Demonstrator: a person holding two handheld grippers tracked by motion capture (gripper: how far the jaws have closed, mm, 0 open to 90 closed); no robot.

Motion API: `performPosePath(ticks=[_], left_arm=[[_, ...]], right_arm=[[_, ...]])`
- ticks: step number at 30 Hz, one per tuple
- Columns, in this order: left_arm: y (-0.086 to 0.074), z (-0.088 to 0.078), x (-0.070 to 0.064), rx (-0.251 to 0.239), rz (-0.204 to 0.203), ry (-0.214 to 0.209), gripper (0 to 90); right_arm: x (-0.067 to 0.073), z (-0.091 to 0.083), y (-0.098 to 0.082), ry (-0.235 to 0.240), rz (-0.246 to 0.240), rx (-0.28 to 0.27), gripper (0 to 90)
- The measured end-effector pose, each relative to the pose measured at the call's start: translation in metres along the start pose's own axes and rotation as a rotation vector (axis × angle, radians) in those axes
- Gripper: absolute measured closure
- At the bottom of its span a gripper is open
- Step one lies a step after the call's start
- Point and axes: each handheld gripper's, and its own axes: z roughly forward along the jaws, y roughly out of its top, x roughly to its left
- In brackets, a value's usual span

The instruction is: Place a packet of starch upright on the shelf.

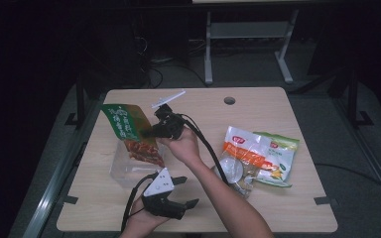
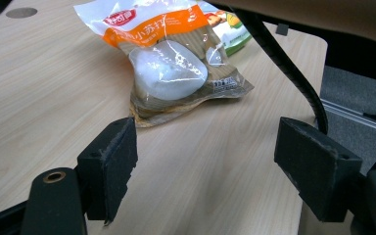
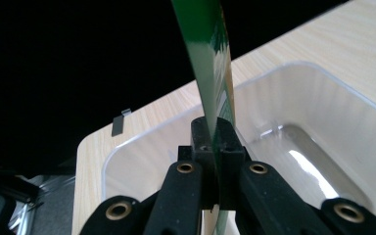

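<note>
Pouch (image 1: 131, 131) looks light, soft and slippery, so we would grip its flat edge; from above, the right gripper (image 1: 155, 130) holds it over the bin (image 1: 121, 171). Left gripper (image 2: 203, 171) stands wide open, holding nothing. Right gripper view: fingers (image 3: 201, 134) pinch the pouch (image 3: 208, 63) edge.

Glossy green snack packet (image 1: 129, 130) — pale lettering up top, reddish-brown food picture below — over a clear, colourless plastic box (image 1: 129, 168). Beside it, an orange-and-white packet (image 1: 243, 151) and a green-and-yellow packet (image 1: 280, 158) on the pale wood-grain table (image 1: 258, 106). Black gripper jaws.
</note>
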Motion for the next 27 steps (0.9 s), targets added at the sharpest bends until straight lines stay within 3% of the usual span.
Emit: performPosePath(ticks=[6,12,21,27], left_arm=[[0.0,0.0,-0.001,0.003,0.005,-0.001,23.5],[0.0,0.0,-0.001,0.008,0.01,-0.001,23.5],[-0.001,0.002,-0.002,0.009,0.004,0.0,23.5],[-0.001,0.003,0.0,0.011,0.0,0.006,23.5]], right_arm=[[-0.001,0.001,-0.012,-0.016,0.007,-0.067,89.7],[-0.01,0.003,-0.03,-0.051,0.027,-0.078,89.5],[-0.012,-0.002,-0.037,-0.042,0.0,-0.068,88.7],[-0.01,-0.005,-0.034,-0.082,-0.028,-0.022,74.5]])
